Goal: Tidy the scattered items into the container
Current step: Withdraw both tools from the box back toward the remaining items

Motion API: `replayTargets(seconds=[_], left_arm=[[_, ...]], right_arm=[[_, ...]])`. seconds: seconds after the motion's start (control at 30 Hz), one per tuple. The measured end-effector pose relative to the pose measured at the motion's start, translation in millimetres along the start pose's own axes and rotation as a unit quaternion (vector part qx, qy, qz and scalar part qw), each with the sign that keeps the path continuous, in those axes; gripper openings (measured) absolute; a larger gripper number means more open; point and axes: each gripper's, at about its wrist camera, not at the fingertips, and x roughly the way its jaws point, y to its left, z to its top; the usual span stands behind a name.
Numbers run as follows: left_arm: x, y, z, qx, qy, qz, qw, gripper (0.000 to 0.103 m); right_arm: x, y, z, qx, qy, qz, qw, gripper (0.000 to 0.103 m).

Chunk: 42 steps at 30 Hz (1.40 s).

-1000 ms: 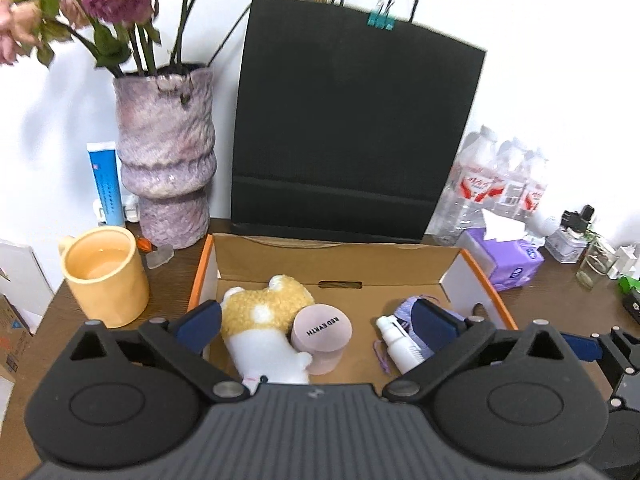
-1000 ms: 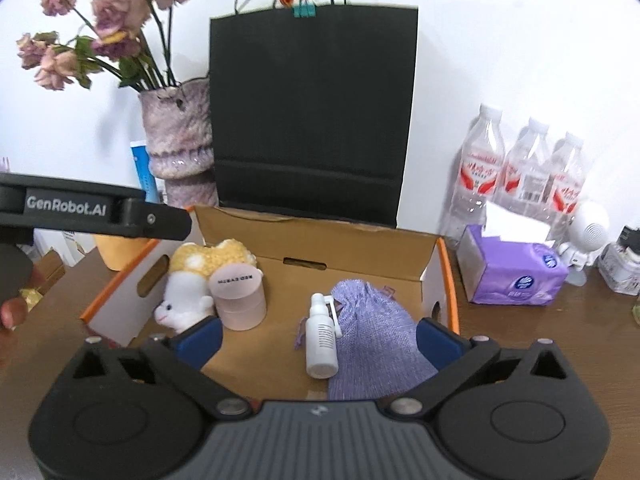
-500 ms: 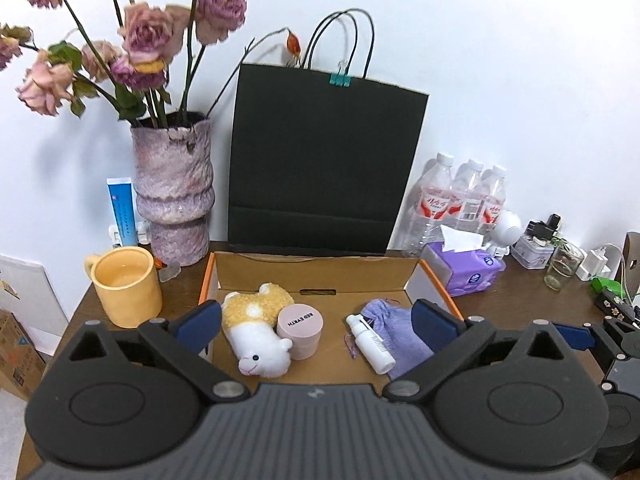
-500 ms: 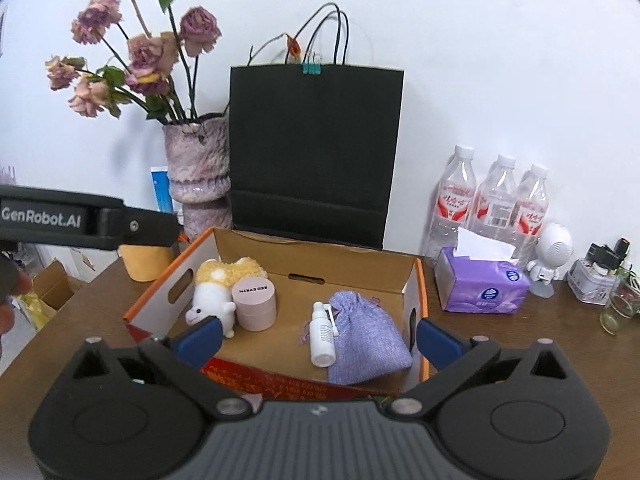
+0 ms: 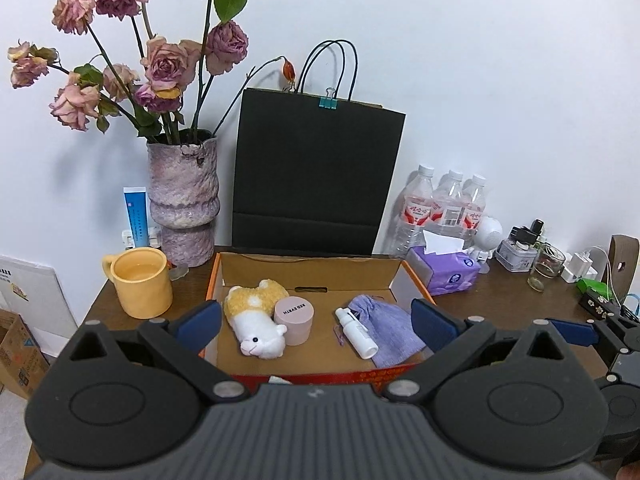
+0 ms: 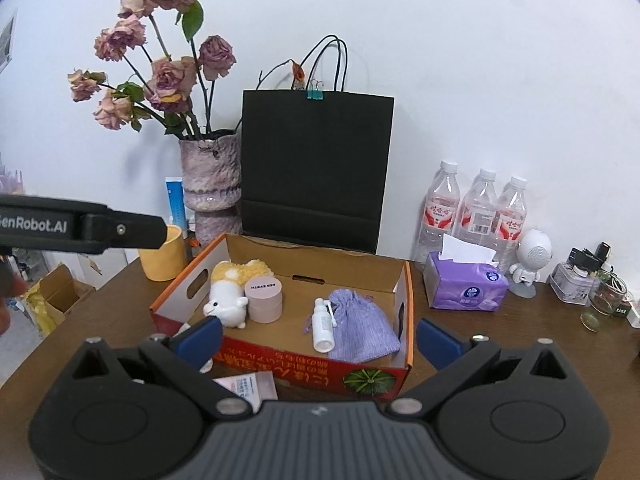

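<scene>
An open cardboard box sits on the brown table. Inside it lie a plush sheep, a pink round jar, a white spray bottle and a purple cloth pouch. My left gripper is open and empty, held back above the box's near edge. My right gripper is open and empty, in front of the box. A small white packet lies on the table before the box.
Behind the box stand a black paper bag, a vase of dried roses and a yellow mug. Water bottles, a purple tissue pack and small clutter sit at the right. The left gripper's body crosses the right view.
Both grippers have pulled back and risen away from the box, so more of the table and wall shows. The items in the box have not moved.
</scene>
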Motion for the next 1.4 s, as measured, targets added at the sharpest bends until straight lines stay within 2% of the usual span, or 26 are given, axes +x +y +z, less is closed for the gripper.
replayTargets(seconds=[0.4,0.57,1.4], left_arm=[[-34.8,-9.5,-16.9,0.000,-0.007,-0.018,0.9998,0.103],[-49.4,-10.2,-26.0,-0.006,-0.008,0.004,0.9999,0.103],[-105.9,-14.9,-76.3,-0.016,-0.017,0.008,0.9997,0.103]], right_arm=[[-29.8,5.6,-15.4,-0.002,-0.001,0.001,1.000,0.103],[-45.1,8.0,-23.0,-0.004,-0.005,0.005,1.000,0.103],[-105.3,9.8,-74.0,-0.001,-0.024,0.015,1.000,0.103]])
